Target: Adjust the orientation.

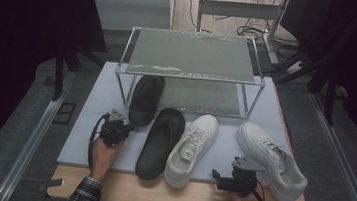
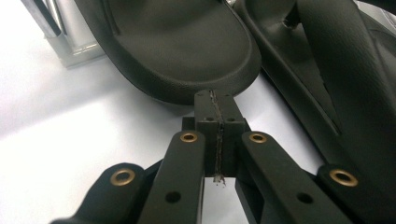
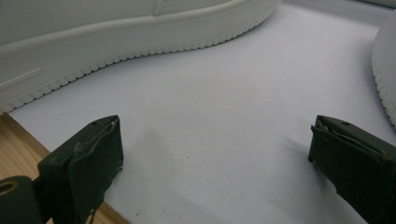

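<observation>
Currently left tongs (image 2: 217, 105) are pressed together, nothing between them, tips just at the heel edge of the black slipper (image 1: 146, 98) whose toe end lies under the metal rack (image 1: 189, 71). Second black slipper (image 1: 161, 141) lies just right of it on the grey mat (image 1: 89, 121). Right tongs (image 3: 215, 154) stand wide apart over bare mat at the bench (image 1: 181, 195) front edge, between the two white sneakers (image 1: 192, 148), gripping nothing.
</observation>
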A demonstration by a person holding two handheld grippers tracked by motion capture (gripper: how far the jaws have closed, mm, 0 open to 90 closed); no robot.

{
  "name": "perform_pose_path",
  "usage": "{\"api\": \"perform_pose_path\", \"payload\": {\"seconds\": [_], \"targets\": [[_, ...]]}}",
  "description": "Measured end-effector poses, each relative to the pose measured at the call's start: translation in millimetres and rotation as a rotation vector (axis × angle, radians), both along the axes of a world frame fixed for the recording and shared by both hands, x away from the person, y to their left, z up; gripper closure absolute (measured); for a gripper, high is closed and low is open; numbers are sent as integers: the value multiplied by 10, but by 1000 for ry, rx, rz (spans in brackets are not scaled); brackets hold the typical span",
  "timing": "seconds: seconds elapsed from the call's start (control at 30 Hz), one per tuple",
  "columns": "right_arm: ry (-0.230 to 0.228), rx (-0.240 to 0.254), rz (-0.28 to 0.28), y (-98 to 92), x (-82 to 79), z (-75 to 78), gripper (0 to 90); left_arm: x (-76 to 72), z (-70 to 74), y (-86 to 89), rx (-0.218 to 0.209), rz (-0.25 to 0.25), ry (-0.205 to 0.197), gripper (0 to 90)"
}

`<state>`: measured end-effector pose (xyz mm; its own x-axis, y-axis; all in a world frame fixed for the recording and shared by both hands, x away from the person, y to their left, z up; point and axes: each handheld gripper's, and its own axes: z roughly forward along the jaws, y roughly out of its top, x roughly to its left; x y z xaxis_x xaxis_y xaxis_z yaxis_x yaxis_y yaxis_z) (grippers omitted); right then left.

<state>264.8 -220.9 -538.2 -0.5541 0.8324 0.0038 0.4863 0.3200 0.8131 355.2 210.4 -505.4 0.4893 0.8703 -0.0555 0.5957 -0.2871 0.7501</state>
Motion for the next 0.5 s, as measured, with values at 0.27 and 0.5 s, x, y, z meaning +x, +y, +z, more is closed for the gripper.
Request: {"api": "perform_pose_path", "payload": {"seconds": [0.27, 0.5], "targets": [[-1, 0, 0, 0, 0, 0, 30, 175, 14, -87, 15, 6, 8, 896], [0, 1, -1, 0, 0, 0, 30, 314, 16, -147, 24, 8, 8, 897]]}}
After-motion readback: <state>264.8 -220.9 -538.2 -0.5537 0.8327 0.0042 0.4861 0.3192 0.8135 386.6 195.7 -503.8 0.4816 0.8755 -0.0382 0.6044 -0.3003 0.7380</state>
